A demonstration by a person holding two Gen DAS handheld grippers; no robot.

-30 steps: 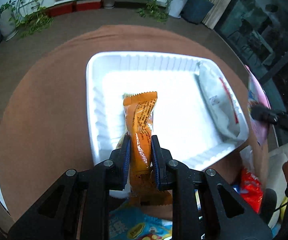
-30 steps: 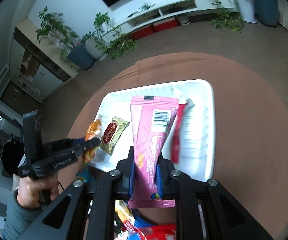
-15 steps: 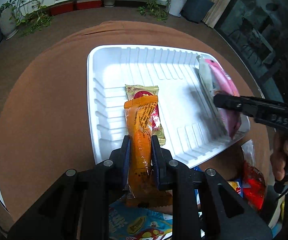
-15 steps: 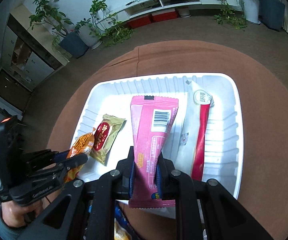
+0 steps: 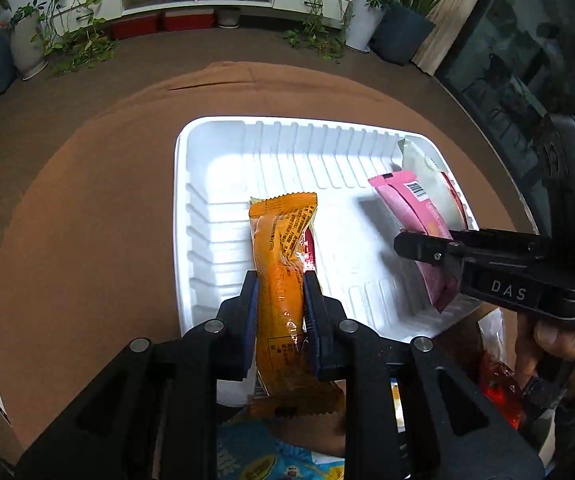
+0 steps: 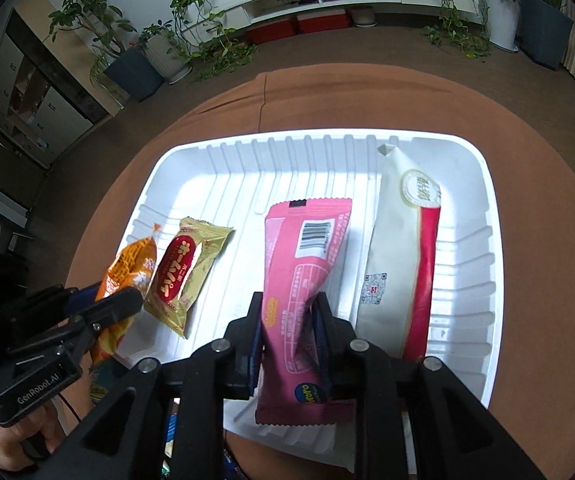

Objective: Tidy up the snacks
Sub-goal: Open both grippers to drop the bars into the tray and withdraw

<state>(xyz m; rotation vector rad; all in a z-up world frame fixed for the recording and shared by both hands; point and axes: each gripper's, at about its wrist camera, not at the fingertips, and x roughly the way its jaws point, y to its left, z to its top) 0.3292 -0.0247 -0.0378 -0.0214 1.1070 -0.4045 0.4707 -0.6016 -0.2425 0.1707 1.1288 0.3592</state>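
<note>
Your left gripper [image 5: 278,292] is clamped on the orange snack packet [image 5: 281,280], fingers pressed to both its sides, the packet's far end projecting past the fingertips over the near-left part of the white ribbed tray [image 5: 223,184]; directly beneath that far end, a gold-and-red wrapped snack [image 6: 185,274] lies on the tray floor, mostly hidden in your left view; your right gripper [image 6: 289,312] is closed on the pink packet [image 6: 307,276], barcode side up, its far end extending beyond the fingertips above the tray's middle; just right of your right fingers, a long cream-and-red packet [image 6: 403,256] lies flat along the tray's right side; the tray sits on a round brown-covered table [image 6: 535,168]; nearer than both sets of fingers, at the table's edge, more snacks lie loose: a red packet [image 5: 499,392] and a blue one [image 5: 259,460].
</note>
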